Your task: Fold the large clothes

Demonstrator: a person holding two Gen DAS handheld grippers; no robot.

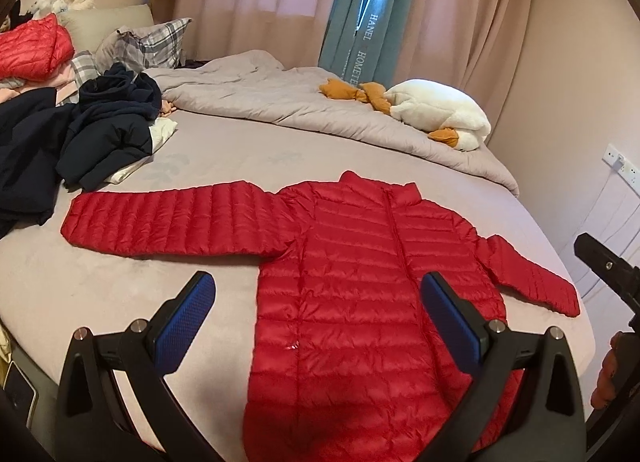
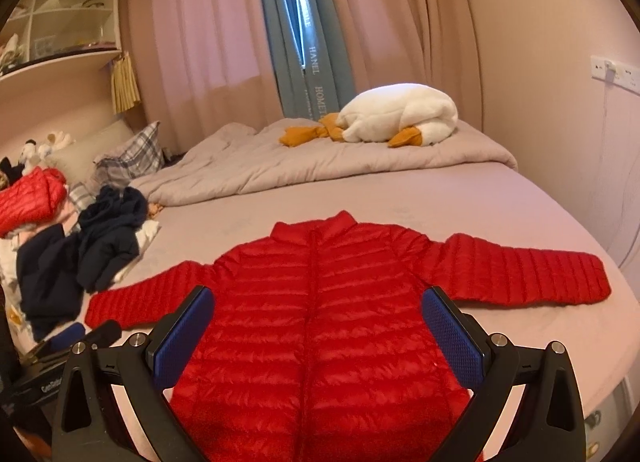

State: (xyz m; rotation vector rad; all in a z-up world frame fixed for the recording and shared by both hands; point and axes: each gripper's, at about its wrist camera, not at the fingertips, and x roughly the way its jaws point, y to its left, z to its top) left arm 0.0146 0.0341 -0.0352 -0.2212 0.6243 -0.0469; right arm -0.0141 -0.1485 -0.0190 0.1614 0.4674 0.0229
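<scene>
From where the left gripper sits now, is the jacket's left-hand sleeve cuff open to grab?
Probably yes. The left gripper is open and empty above the red jacket, whose sleeve lies flat and uncovered on the bed. The dark clothes pile lies close to the cuff but apart from it.

Red puffer jacket [image 1: 360,302]: hem cut off by the lower edge in both views, lower front partly behind each gripper's frame.
Navy clothes heap [image 1: 80,133]: cut by the left edge; individual garments indistinguishable.
Curtain lettering [image 2: 316,73]: partly legible only.
Shelf contents [image 2: 60,21]: too blurred to identify.
</scene>
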